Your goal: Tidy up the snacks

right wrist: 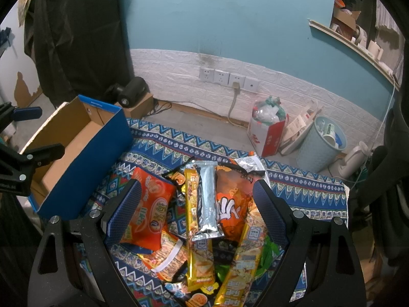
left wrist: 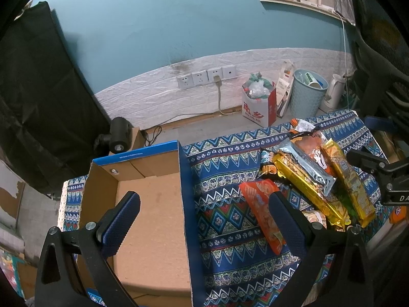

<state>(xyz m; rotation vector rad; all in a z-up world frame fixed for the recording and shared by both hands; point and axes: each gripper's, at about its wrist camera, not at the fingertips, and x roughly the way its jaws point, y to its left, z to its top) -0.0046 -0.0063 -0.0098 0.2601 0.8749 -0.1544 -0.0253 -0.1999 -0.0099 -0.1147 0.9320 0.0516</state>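
Note:
A blue cardboard box [left wrist: 153, 217] with a bare brown floor sits at the left of a patterned cloth [left wrist: 222, 220]; the right wrist view shows the box [right wrist: 84, 168] at the left. A pile of snack packets lies on the cloth: an orange-red packet [right wrist: 150, 209], a silver bar [right wrist: 208, 199] across a long gold packet [right wrist: 196, 230], and an orange bag [right wrist: 235, 204]. My left gripper [left wrist: 204, 209] is open, straddling the box's right wall. My right gripper [right wrist: 196, 204] is open, low over the pile. The orange-red packet [left wrist: 263, 209] lies beside the left gripper's right finger.
Beyond the cloth's far edge are the floor, a red and white bag [right wrist: 268, 130] stuffed with rubbish, a pale blue bin [right wrist: 319, 143] and a white kettle [right wrist: 355, 158]. Wall sockets [right wrist: 227, 78] with a plugged cable sit on the white brick wall. A black camera [right wrist: 130, 92] stands behind the box.

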